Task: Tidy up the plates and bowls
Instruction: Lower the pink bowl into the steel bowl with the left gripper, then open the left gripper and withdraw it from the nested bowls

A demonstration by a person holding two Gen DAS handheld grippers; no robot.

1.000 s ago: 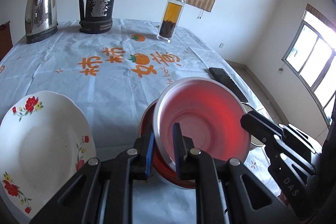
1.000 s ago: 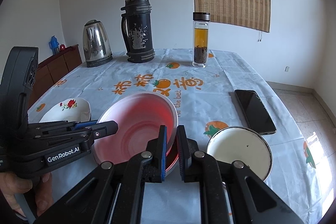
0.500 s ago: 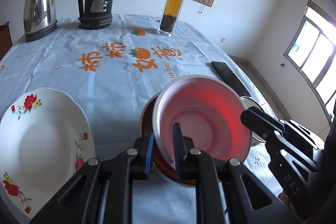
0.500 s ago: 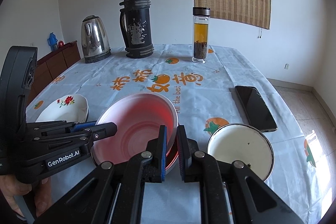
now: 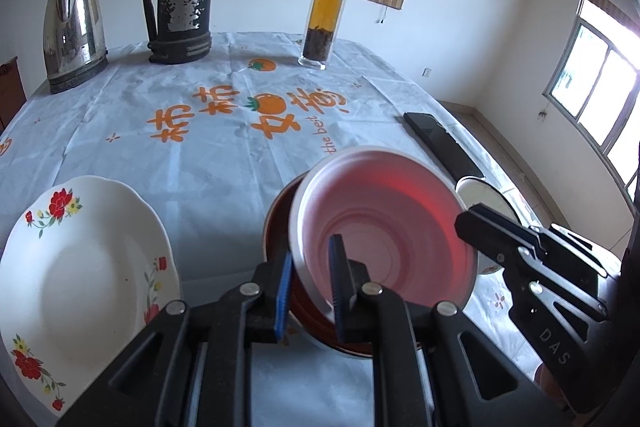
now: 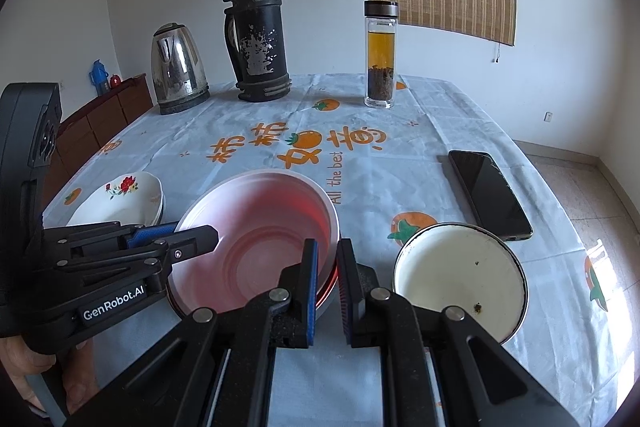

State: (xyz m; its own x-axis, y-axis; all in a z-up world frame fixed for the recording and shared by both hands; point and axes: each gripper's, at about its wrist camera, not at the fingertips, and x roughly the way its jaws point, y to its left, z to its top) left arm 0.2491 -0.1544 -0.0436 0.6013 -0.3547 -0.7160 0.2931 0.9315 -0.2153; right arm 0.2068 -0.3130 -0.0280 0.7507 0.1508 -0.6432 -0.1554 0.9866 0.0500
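Left wrist view, lower centre: left claw (image 5: 310, 283) gripping pink bowl (image 5: 392, 227) rim, tilting over red bowl (image 5: 280, 227); right claw (image 6: 326, 283) pinching opposite rim.

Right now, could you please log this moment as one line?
left tool: shut on pink plastic bowl rim | right tool: shut on same rim | bowl: tilted
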